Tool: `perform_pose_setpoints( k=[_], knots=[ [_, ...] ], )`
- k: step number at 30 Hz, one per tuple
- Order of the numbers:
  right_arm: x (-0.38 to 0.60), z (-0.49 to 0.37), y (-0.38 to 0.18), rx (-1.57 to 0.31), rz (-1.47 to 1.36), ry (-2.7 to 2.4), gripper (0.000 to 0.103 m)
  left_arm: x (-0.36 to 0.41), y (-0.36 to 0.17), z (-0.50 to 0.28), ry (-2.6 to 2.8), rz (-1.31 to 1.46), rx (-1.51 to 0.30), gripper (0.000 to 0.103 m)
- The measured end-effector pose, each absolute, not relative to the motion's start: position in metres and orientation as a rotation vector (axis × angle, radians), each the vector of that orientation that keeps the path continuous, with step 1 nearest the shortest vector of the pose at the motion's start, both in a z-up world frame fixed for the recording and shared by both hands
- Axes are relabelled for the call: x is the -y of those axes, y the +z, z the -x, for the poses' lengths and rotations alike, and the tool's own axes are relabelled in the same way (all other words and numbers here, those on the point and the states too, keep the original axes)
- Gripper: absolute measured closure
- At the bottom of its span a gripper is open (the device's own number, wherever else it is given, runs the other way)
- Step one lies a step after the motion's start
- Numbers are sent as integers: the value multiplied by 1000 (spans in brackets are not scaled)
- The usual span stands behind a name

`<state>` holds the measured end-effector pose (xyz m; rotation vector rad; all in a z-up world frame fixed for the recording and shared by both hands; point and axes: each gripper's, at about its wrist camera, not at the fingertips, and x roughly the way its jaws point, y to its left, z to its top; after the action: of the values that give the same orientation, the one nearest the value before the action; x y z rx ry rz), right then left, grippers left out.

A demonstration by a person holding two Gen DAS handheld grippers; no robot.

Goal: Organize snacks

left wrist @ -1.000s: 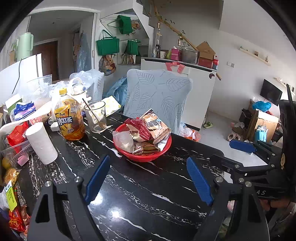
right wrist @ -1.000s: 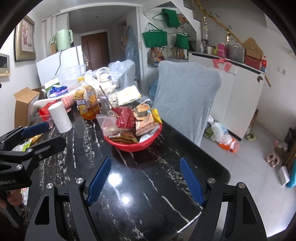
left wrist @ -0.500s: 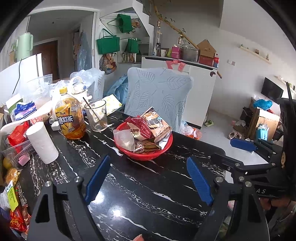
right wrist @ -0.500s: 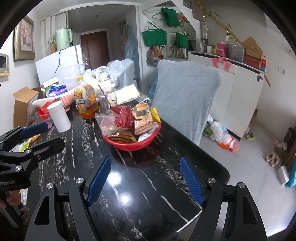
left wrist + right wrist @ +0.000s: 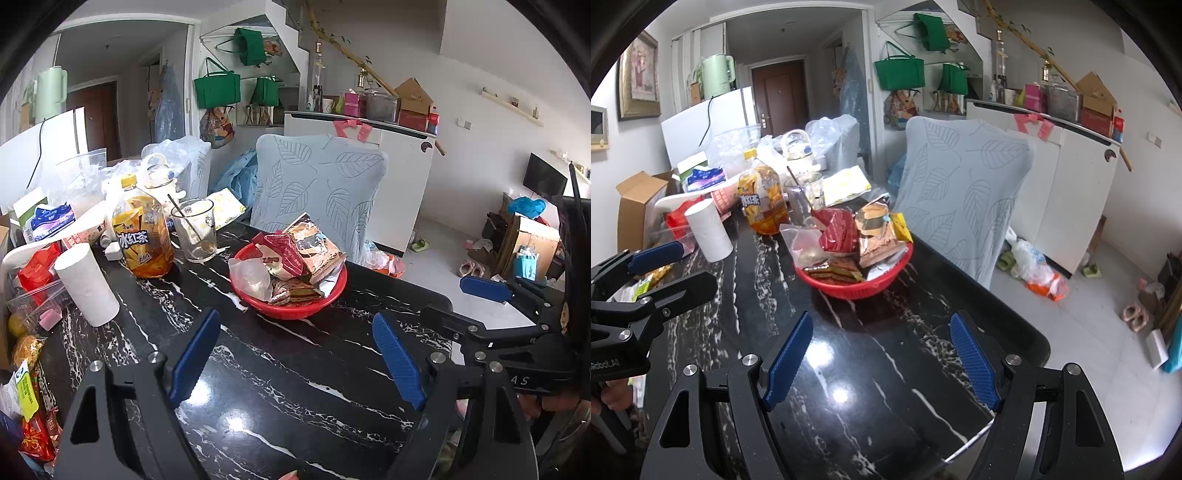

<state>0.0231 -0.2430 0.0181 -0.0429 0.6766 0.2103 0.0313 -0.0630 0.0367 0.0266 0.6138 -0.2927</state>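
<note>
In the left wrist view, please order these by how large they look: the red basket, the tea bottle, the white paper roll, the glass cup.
1. red basket
2. tea bottle
3. white paper roll, close to the bottle in apparent size and nearer the camera, so this order is unsure
4. glass cup

There was one red basket on the black marbled surface, heaped with snack packets; their number could not be told. Beside it stood one bottle of iced tea, one glass holding one spoon, and one white paper roll. Three green bags hung on the wall. One leaf-patterned chair stood behind.
</note>
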Motion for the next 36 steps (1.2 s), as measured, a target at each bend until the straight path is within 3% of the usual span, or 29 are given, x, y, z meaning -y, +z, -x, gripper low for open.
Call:
perform_pose_setpoints(
  k=[36],
  knots=[
    [246,-20,13,-691,44,197,25,65,32,-36,-289,-38,-632,19]
  ],
)
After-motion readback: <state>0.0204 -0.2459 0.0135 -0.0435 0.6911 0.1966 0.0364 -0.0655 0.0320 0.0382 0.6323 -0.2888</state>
